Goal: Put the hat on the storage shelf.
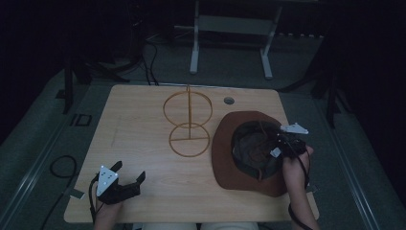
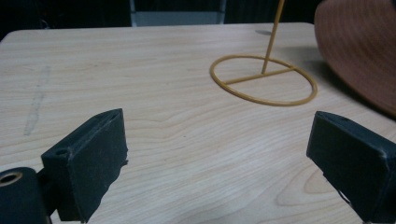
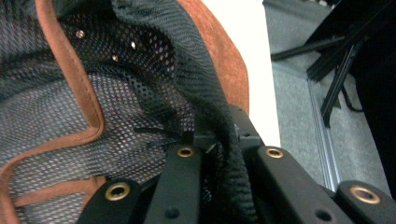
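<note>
- The right gripper [image 1: 287,143], at the right of the high view, has its 2 jaws clamped on the black mesh lining [image 3: 205,93] at the inner edge of the hat [image 1: 225,158]; in the right gripper view the fabric is bunched between the jaws at lower centre.
- The hat lies upside down at the right of the table [image 1: 143,120], brown brim flat, crown opening up.
- The left gripper [image 1: 128,179] rests at lower left of the high view, jaws apart and holding nothing, well apart from the hat.
- The wire stand [image 1: 188,122] is at upper centre: 1 ring flat on the wood, 1 ring upright on a thin stem, just beside the brim's left edge.
- Risk, as I judge it: the grip is on soft lining, not the brim, so a lift could stretch or slip the mesh and let the hat sag or drop.
- A swinging brim could also knock the light stand over, as nothing steadies it.
</note>
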The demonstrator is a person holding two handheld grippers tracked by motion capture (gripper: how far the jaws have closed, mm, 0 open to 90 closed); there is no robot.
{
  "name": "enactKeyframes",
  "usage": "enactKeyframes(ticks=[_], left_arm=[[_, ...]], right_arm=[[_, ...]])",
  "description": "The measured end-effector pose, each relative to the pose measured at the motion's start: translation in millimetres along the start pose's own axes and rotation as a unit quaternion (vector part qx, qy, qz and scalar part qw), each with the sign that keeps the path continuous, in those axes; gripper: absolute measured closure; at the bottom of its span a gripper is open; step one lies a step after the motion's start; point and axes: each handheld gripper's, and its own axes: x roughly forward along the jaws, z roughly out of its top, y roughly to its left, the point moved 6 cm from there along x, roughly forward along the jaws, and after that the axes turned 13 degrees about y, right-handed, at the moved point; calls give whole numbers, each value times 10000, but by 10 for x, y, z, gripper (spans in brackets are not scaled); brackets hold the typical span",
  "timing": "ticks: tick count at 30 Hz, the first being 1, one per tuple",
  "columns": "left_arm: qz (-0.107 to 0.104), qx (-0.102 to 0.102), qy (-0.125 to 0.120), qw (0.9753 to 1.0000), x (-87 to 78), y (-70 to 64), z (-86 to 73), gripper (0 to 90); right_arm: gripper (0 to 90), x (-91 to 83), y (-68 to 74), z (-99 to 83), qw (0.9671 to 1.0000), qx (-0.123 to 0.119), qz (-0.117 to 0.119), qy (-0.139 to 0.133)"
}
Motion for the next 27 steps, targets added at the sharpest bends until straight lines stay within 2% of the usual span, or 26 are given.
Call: enactKeyframes(ticks=[5, 7, 9, 14, 18, 21, 22, 27], left_arm=[[-28, -11, 42, 10000, -7, -24, 21, 57], [-41, -13, 79, 10000, -16, -34, 38, 57], [35, -5, 169, 9999, -5, -41, 45, 57], [-108, 21, 382, 9992, 22, -91, 78, 57], [-295, 74, 522, 9982, 22, -256, 188, 58], [-480, 66, 503, 9976, 6, -403, 315, 58], [-615, 53, 460, 9970, -1, -467, 366, 58], [-883, 357, 464, 9944, 26, -782, 568, 66]], right_arm=[[850, -233, -91, 91, 9995, -33, -21, -298], [852, -336, -131, 117, 9990, 56, 7, -455], [853, -436, -162, 143, 9983, 51, -60, -585], [853, -636, -197, 206, 9967, 127, -111, -790], [853, -758, -208, 248, 9955, 130, -112, -935], [853, -867, -214, 274, 9936, 142, -99, -1118], [853, -890, -214, 276, 9932, 151, -84, -1149], [853, -1012, -202, 248, 9921, 119, -30, -1246]])
